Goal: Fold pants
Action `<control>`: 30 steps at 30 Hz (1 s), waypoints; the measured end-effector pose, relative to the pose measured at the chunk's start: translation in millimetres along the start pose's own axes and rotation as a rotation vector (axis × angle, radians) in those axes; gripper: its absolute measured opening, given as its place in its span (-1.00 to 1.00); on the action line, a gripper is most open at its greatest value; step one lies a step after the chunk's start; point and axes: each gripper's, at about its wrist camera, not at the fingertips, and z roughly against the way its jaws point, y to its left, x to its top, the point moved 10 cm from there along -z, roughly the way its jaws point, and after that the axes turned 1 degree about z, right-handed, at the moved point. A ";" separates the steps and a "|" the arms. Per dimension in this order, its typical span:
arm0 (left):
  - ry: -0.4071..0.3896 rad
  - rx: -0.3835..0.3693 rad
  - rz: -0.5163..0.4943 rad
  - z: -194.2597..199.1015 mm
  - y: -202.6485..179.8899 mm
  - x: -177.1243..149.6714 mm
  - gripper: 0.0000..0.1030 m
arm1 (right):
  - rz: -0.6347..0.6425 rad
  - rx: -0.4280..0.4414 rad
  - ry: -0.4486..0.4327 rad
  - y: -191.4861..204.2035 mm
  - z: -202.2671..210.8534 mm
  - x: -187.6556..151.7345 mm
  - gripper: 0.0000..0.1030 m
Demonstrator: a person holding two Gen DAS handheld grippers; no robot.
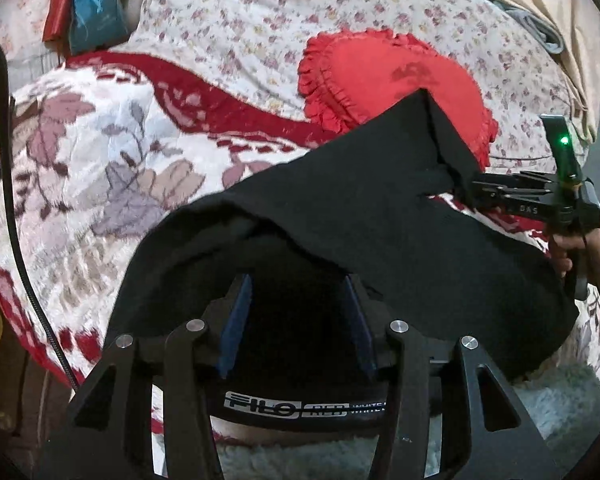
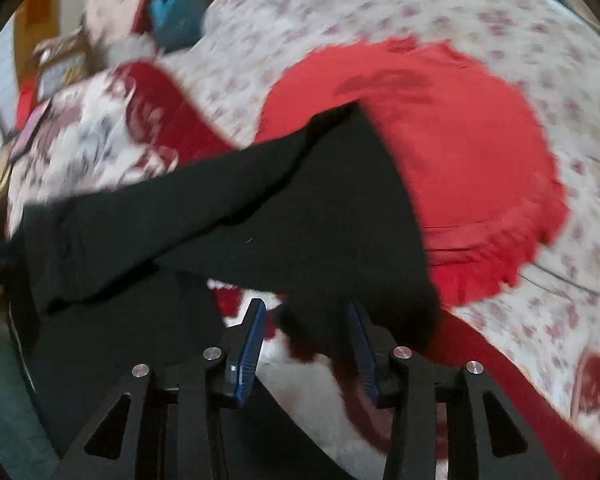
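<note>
We are mid-fold, as we judge it: the black pants (image 1: 380, 208) hang in the air above the bed (image 1: 100, 152), stretched between our two hands.

On the left, the left tongs (image 1: 296, 320) stand with their blue pads apart and dark cloth draped between and over them; whether the pads actually press it we cannot tell.

Further right, the right tongs (image 2: 306, 336) are also parted, with a bunched end of the pants between the pads, and contact is too blurred to judge.

The next move, we think, calls for carrying one end across to meet the other and laying it flat.

The pants look soft, matte and limp; the bed cover is quilted and floral, and the red cushion (image 1: 388, 80) is frilled at its edge.
</note>
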 end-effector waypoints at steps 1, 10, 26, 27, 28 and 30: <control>0.007 -0.003 0.012 -1.6 1.6 -1.4 -0.12 | -0.005 -0.008 0.009 -1.3 -6.1 1.9 -0.26; -0.012 -0.063 0.007 3.6 -3.6 -0.5 -0.12 | -0.171 -0.003 0.087 -7.8 -32.9 -10.5 -0.76; -0.110 -0.008 -0.757 -14.6 -79.1 -7.4 -0.05 | -0.543 0.159 -0.259 -9.0 131.6 -30.3 -0.79; -0.123 0.054 -0.811 -16.1 -80.1 -5.9 -0.01 | -0.542 0.165 -0.261 -3.1 132.5 -33.5 -0.79; -0.125 0.111 -0.866 -20.0 -81.0 -5.0 0.15 | -0.539 0.173 -0.259 4.9 131.3 -35.8 -0.79; -0.111 0.181 -0.958 -29.8 -80.4 -6.9 0.30 | -0.546 0.193 -0.252 17.7 126.2 -38.9 -0.79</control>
